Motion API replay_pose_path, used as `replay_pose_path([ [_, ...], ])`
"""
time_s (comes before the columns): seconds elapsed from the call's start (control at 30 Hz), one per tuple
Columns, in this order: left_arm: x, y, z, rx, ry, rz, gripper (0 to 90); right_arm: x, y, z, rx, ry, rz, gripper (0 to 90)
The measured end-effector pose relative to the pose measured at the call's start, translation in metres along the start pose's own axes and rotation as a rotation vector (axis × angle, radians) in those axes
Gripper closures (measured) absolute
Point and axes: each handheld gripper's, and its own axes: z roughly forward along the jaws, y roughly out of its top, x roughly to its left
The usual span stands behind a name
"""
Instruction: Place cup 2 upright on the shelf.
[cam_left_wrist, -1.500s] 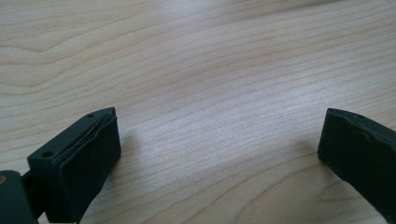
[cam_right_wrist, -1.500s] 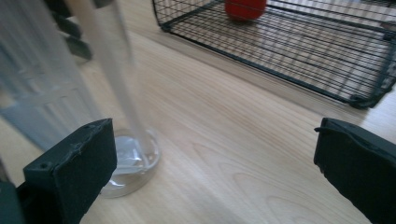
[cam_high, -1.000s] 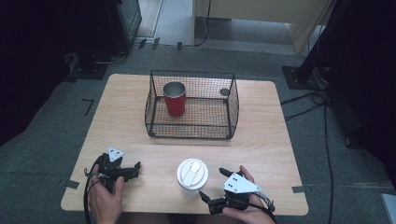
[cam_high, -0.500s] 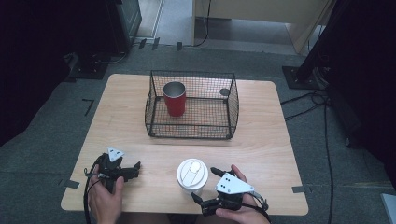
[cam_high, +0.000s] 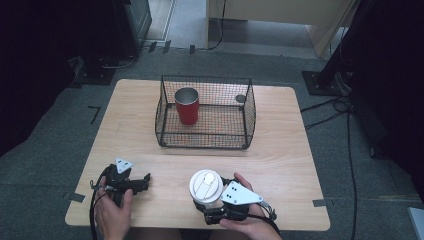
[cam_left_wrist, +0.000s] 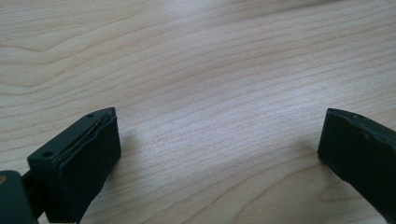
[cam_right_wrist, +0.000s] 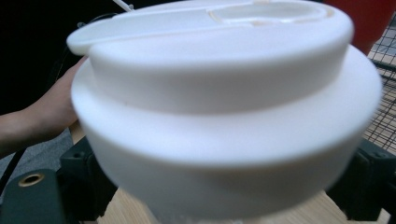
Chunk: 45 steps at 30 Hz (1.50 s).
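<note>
Right gripper view puts us tight on the action: the right gripper (cam_right_wrist: 224, 186) has one white lidded cup (cam_right_wrist: 224, 116) between its two black jaws, a jaw hard against each side of the cup below the lid, and those jaws have just been closing in on it. The cup is upright, close and blurred, and the bare table is visible beneath its base. Behind it, one hand (cam_right_wrist: 60, 107) of the person shows at the left.

In the high view, that right gripper (cam_high: 212, 207) sits at the near edge of the table (cam_high: 280, 160), grey plate on top, with the cup (cam_high: 206, 186) just left of the plate, lid facing up.

Out to the left, the left gripper (cam_high: 145, 181) rests low over the table, well apart from the cup. The left gripper view shows it (cam_left_wrist: 219, 149) with jaws spread wide, nothing but wood grain between them.

Further back, one wire basket (cam_high: 205, 145) stands mid-table. Inside it, one red cup (cam_high: 187, 107) stands upright toward the left. One small round dark thing (cam_high: 240, 98) sits at the back right; too small to tell what it is.

That makes two grippers, two cups, one basket.
</note>
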Motion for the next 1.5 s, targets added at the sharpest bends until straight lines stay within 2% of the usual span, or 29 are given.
replay_pose_path([
  [0.23,0.000,0.000,0.000,0.000,0.000,0.000,0.0,0.003,0.004,0.009,0.015,-0.015,-0.021,14.7],
  [0.43,0.000,0.000,0.000,0.000,0.000,0.000,0.0,0.003,0.006,0.013,0.027,-0.004,-0.021,14.6],
  [0.73,0.000,0.000,0.000,0.000,0.000,0.000,0.0,0.003,0.009,0.017,0.036,-0.026,-0.019,15.9],
  [0.97,0.000,0.000,0.000,0.000,0.000,0.000,0.0,-0.001,0.013,0.013,0.016,-0.039,0.000,15.9],
  [1.5,0.000,0.000,0.000,0.000,0.000,0.000,0.0,-0.013,0.039,0.005,-0.026,-0.088,0.007,15.9],
])
